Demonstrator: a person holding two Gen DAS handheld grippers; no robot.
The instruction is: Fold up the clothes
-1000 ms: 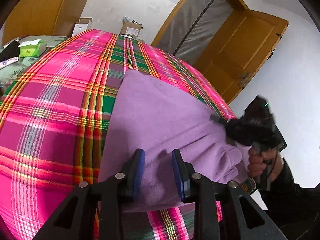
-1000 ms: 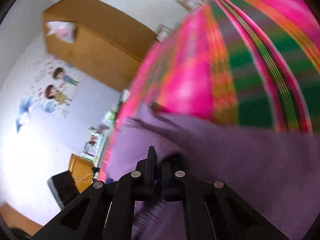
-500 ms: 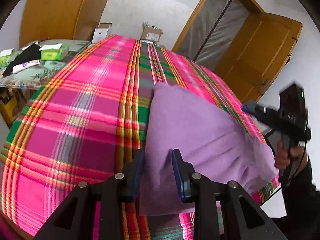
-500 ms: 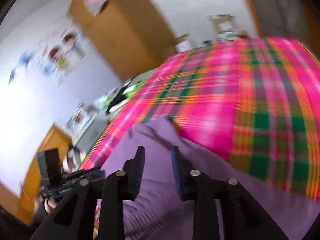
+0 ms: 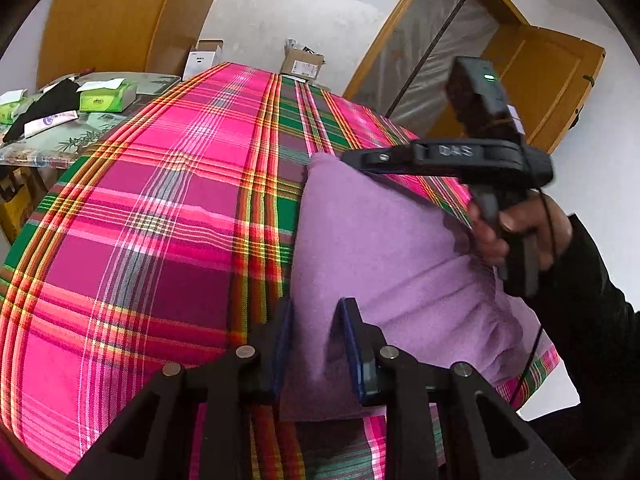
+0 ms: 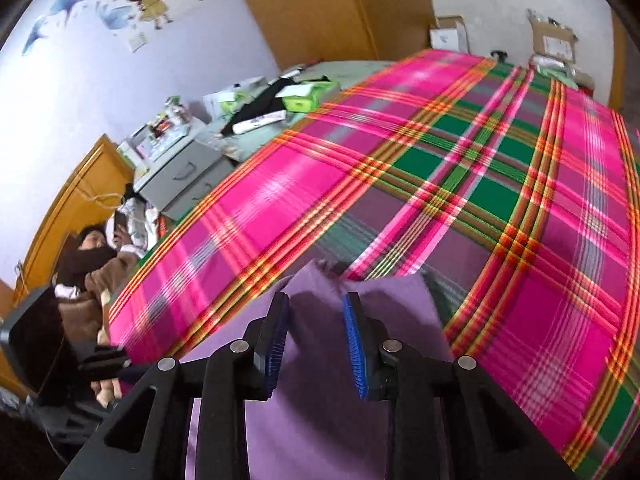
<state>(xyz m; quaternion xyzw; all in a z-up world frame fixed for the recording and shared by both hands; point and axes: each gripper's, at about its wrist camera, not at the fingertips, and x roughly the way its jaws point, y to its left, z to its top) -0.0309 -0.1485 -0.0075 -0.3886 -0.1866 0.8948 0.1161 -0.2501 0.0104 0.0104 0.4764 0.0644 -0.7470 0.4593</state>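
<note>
Plaid bedspread [image 5: 160, 208] under purple garment [image 5: 384, 248], compact, straight-edged near right edge: folded at least once; further folds undeterminable. Left gripper [image 5: 316, 332] and right gripper [image 6: 316, 328] parted, gripping nothing. Left view only: gathered wrinkles, hand [image 5: 516, 232]. Right view only: raised corner.

left tongs [image 5: 316, 344]: parted, low | right tongs [image 6: 316, 340]: parted, level, hand-held

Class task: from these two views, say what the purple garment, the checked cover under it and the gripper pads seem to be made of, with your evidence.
Purple garment: probably fleece or soft knit; matte, fuzzy, folds softly.
Checked cover: woven cloth, likely cotton or a blend; plaid lines run through the weave.
Left gripper pads: blue, seemingly rubber or plastic; in the right wrist view they look ridged.
</note>
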